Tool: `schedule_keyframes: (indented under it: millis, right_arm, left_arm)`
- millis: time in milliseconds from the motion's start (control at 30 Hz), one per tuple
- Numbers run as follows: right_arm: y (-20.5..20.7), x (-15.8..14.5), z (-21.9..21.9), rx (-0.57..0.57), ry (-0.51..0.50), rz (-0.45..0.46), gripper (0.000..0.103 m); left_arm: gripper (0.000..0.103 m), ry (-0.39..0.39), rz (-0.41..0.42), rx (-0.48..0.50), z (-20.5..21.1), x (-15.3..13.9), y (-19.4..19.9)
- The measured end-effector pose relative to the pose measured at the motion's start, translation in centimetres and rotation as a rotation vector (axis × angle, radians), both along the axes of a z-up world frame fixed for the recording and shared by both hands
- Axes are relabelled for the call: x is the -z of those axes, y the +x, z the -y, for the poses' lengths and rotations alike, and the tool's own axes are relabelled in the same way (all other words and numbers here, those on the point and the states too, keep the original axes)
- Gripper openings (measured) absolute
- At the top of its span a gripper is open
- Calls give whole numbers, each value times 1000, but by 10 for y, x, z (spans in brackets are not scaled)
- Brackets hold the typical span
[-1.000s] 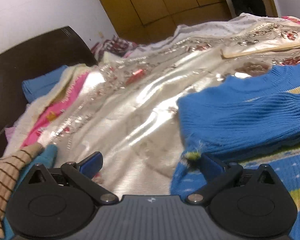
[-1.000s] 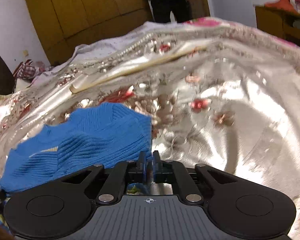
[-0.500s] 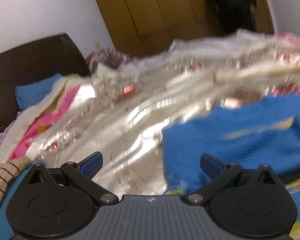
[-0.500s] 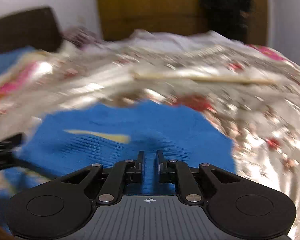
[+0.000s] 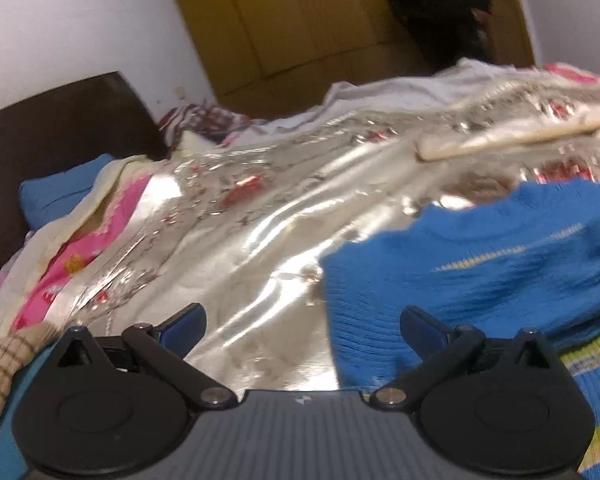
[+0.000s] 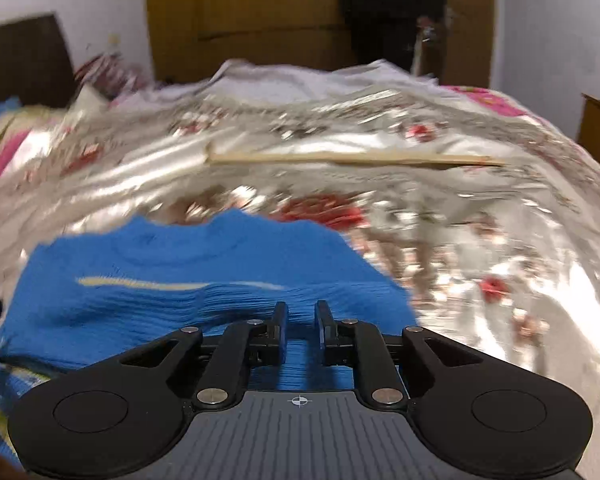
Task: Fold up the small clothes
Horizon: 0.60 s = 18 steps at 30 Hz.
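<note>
A small blue knit sweater [image 5: 480,264] with yellow and green stripes lies on a shiny silver floral bedspread [image 5: 240,240]. My left gripper [image 5: 302,322] is wide open and empty, with the sweater's left edge between and under its fingers. In the right wrist view the sweater [image 6: 188,272] lies folded in front of and under my right gripper [image 6: 301,312]. The right jaws stand a little apart, with nothing held between them.
A long pale wooden stick [image 6: 340,157] lies across the bedspread beyond the sweater. A pile of pink, cream and blue clothes [image 5: 92,216] sits at the left by a dark headboard [image 5: 60,120]. A person in dark clothes [image 6: 392,8] stands by yellow wardrobe doors.
My right gripper was shut, has opened a little and has swung left over the sweater. My left gripper stayed open and has drawn back slightly from the sweater's edge.
</note>
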State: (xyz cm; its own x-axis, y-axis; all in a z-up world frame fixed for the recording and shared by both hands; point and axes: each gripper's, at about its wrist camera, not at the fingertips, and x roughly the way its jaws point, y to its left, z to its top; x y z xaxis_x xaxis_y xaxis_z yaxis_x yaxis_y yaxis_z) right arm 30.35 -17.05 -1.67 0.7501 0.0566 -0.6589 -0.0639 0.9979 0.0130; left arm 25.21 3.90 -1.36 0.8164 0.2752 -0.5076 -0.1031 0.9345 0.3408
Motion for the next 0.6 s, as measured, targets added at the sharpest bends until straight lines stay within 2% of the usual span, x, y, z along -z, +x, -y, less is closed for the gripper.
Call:
schedule_keyframes:
  millis: [67, 133, 233, 300, 433, 533, 600]
  right_arm:
    - [12, 9, -8, -2, -41, -29, 16]
    - [20, 13, -4, 27, -40, -27, 16]
    - [32, 13, 10, 77, -1, -49, 13]
    - [33, 9, 12, 98, -21, -41, 14]
    - [13, -5, 25, 133, -14, -5, 16]
    - [-22, -13, 32, 82, 18, -5, 18]
    - [-51, -13, 36, 37, 20, -15, 27]
  left_arm:
    - [103, 28, -40, -4, 1, 12, 8]
    - [103, 31, -77, -40, -6, 22, 15]
    - [103, -32, -95, -72, -22, 26, 18]
    - [103, -25, -87, -87, -26, 22, 15]
    - [103, 12, -75, -89, -32, 15, -3]
    - [103, 9, -80, -73, -41, 8, -26]
    - [103, 12, -90, -48, -44, 5, -46]
